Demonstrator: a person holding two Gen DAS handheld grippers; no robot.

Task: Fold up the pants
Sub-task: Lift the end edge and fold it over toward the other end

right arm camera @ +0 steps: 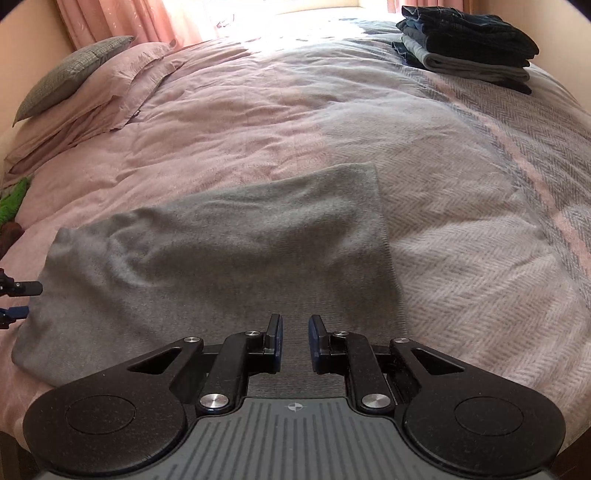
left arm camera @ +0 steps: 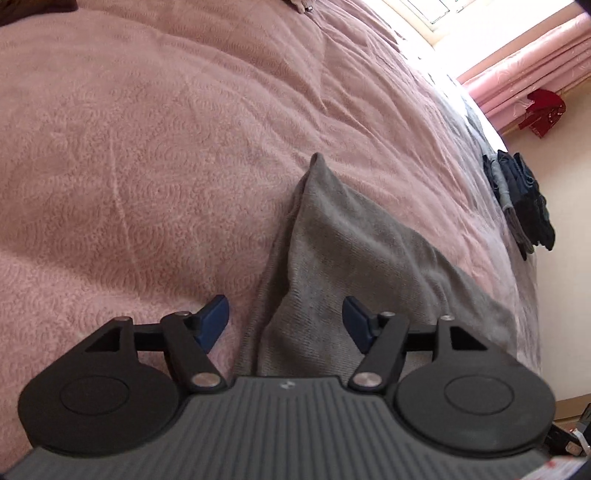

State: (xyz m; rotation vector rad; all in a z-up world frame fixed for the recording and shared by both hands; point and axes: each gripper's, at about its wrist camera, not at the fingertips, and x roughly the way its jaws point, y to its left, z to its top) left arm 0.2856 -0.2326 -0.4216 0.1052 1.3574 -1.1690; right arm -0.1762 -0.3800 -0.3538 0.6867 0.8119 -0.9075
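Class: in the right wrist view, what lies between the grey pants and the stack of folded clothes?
Only bare bedcover separates the grey pants from the stack of folded clothes; the right wrist view shows it.

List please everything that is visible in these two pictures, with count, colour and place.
Pants: one, grey, folded flat on the bed, near edge.
Stack of folded clothes: one pile, dark blue and grey, far right corner of bed.
Bedcover: one, pink.
Blanket: one, pale herringbone with pink stripe, right part of bed.
Pillows: a grey one on pink ones, far left.
Curtains: pink, at window.
Red cloth: one, hanging by the curtain.
Green item: one, left edge, unclear.
Left gripper: black, blue pads, open, over the pants' edge.
Right gripper: black, open slightly, over the pants.
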